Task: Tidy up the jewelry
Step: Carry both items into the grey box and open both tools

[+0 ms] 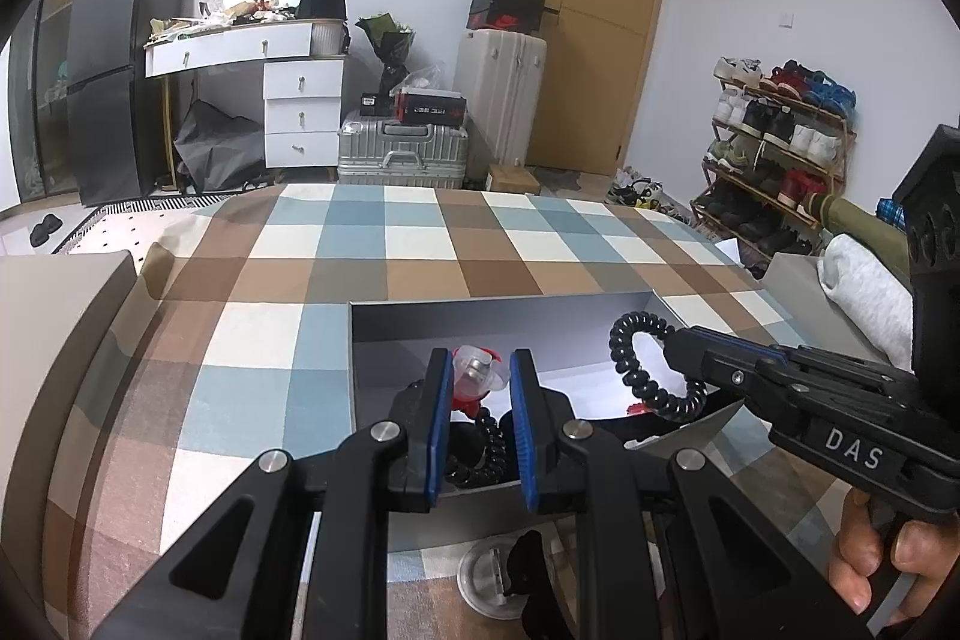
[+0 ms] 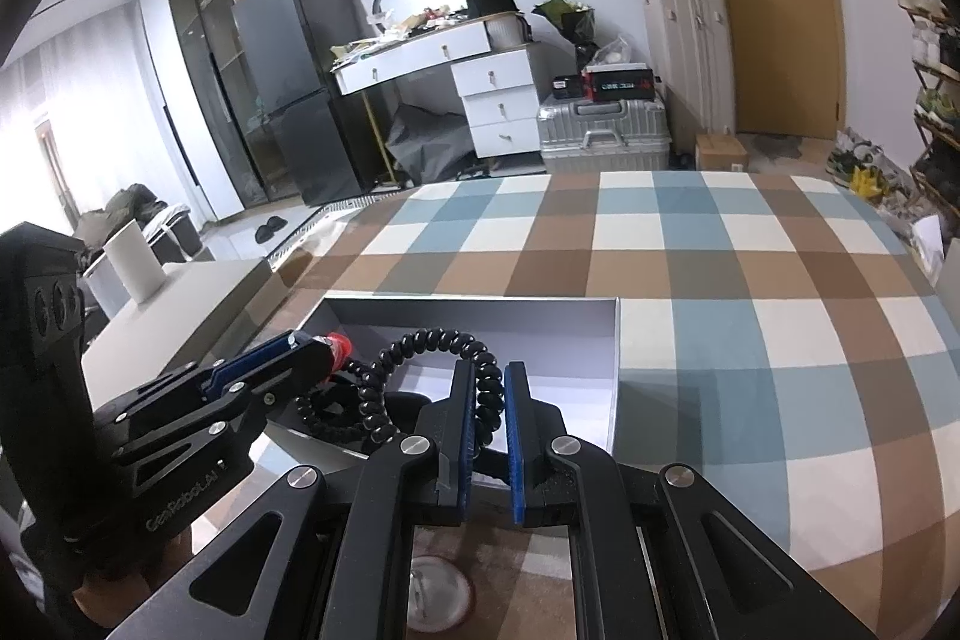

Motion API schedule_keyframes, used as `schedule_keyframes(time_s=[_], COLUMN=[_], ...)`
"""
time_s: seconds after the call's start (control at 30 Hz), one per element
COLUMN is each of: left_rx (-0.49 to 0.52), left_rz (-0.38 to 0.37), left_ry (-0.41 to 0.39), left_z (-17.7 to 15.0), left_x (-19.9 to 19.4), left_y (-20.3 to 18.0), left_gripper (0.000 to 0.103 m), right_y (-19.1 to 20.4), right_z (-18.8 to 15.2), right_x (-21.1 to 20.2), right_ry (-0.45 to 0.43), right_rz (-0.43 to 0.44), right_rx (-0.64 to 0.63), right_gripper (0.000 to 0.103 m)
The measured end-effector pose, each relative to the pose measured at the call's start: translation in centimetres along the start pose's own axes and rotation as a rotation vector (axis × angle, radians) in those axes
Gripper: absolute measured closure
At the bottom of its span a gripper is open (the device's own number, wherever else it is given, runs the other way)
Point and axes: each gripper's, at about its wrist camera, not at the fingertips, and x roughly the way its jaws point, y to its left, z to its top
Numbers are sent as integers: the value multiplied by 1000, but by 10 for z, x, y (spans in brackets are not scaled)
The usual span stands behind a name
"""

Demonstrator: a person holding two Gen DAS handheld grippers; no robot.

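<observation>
A black beaded bracelet hangs stretched between the two grippers, above an open grey box that sits on a checked blue, brown and white cloth. One end carries a red and clear charm, which sits between the blue pads of the left gripper; those fingers are close together and clamped on it. The other end loops up and passes between the fingers of the right gripper, which are pinched shut on the beads. A hand grips the right gripper's handle. More black beads lie inside the box below.
</observation>
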Motion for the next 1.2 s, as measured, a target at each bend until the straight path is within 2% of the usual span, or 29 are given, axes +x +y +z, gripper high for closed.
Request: schedule_keyframes(time_s=[0.57, 1.13, 1.2], left_rx=[20, 8, 4], left_rz=[27, 8, 9], left_ry=[0, -7, -1], left_z=[-2, -2, -2], left_x=[2, -1, 0], left_y=[0, 1, 2], left_gripper=[89, 89, 89], right_y=[2, 10, 10], right_z=[1, 3, 3], right_x=[11, 9, 7], right_ry=[0, 5, 5], right_rz=[-112, -120, -117], right_rx=[-17, -55, -56], right_gripper=[94, 92, 89])
